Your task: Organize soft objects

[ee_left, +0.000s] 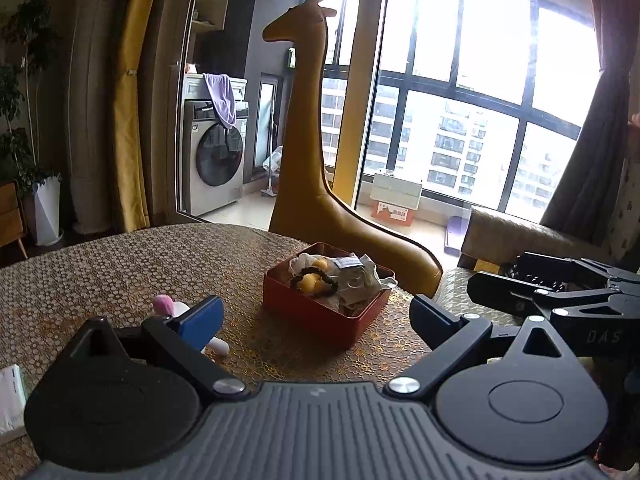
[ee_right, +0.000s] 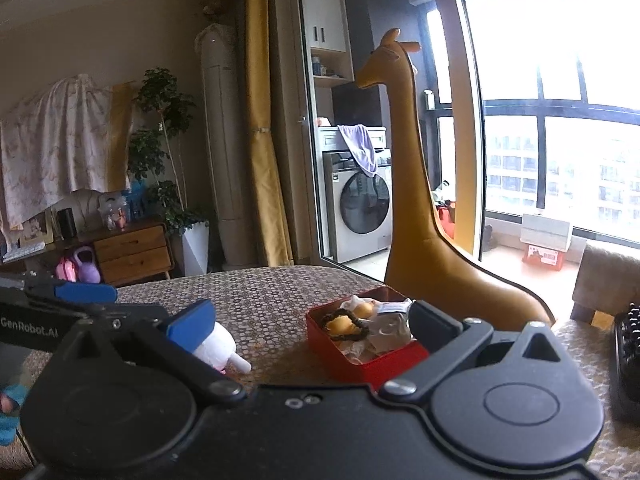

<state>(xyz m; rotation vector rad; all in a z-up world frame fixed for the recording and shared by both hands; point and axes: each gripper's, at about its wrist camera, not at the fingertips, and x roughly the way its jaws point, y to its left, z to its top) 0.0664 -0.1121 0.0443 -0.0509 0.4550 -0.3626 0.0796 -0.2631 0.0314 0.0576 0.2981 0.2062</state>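
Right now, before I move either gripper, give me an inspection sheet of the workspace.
Surface: table under a patterned cloth.
Job's things: white and pink plush lying on the cloth, left of the red box; the box holds crumpled cloth, a bead bracelet and yellow balls.
Clutter: white packet at the left edge; black brush at the right.
Grippers: left gripper open, empty; right gripper open, empty.
Cables: nothing seen.
Surroundings: giraffe figure, washing machine, window.

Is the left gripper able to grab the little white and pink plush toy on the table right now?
Probably yes. The left gripper is open and holds nothing. The white and pink plush toy lies on the woven tablecloth beside its left finger, apart from the red box, with nothing blocking. It would need a small shift leftward first.
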